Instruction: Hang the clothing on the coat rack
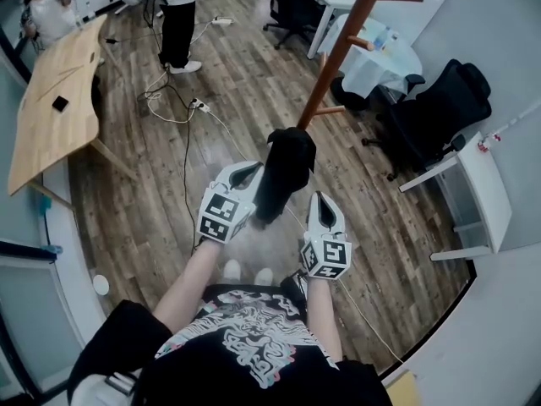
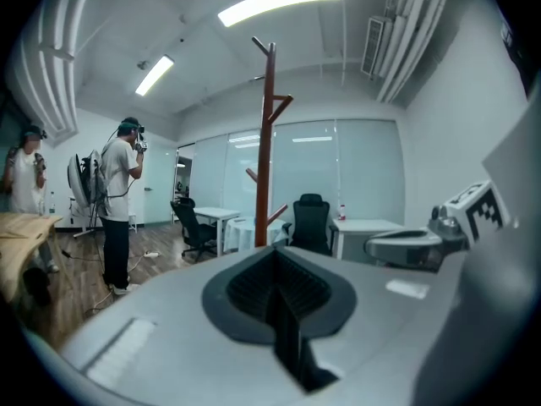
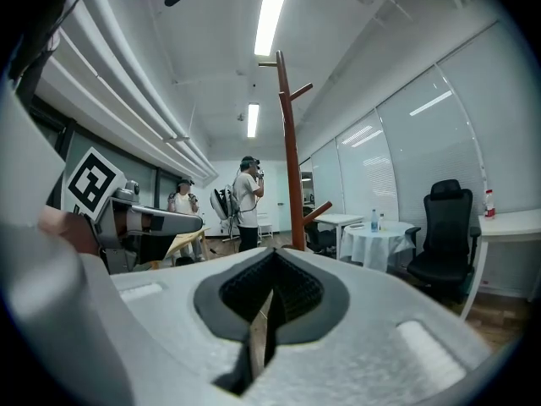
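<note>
In front of the coat rack (image 1: 342, 53), on the person's side of its brown pole, the black clothing (image 1: 283, 172) hangs as a long dark bundle between the two claws. Its upper end shows just below the foot of the rack in the head view. The left claw (image 1: 252, 171) lies against the bundle's left edge and the right claw (image 1: 321, 200) sits just to its right, slightly nearer the person. In the left gripper view the left claw (image 2: 275, 271) has its pads pressed together with only a dark slit between them. In the right gripper view the right claw (image 3: 269, 290) is likewise closed, with a thin sliver of floor colour showing through the seam. Neither view shows cloth clearly pinched, so what the clothing hangs from cannot be made out. Both claws point toward the rack, whose pegs (image 2: 281, 102) stand bare in both gripper views. Right of the rack is a round table (image 1: 390, 62) under a white cloth, and further right a black office chair (image 1: 444, 104). Well to the left of the rack stands a wooden table (image 1: 55, 100), and beyond it a person (image 1: 177, 15) in dark trousers, with cables (image 1: 182, 108) trailing over the wooden floor (image 1: 144, 218) between that person and the rack.
</note>
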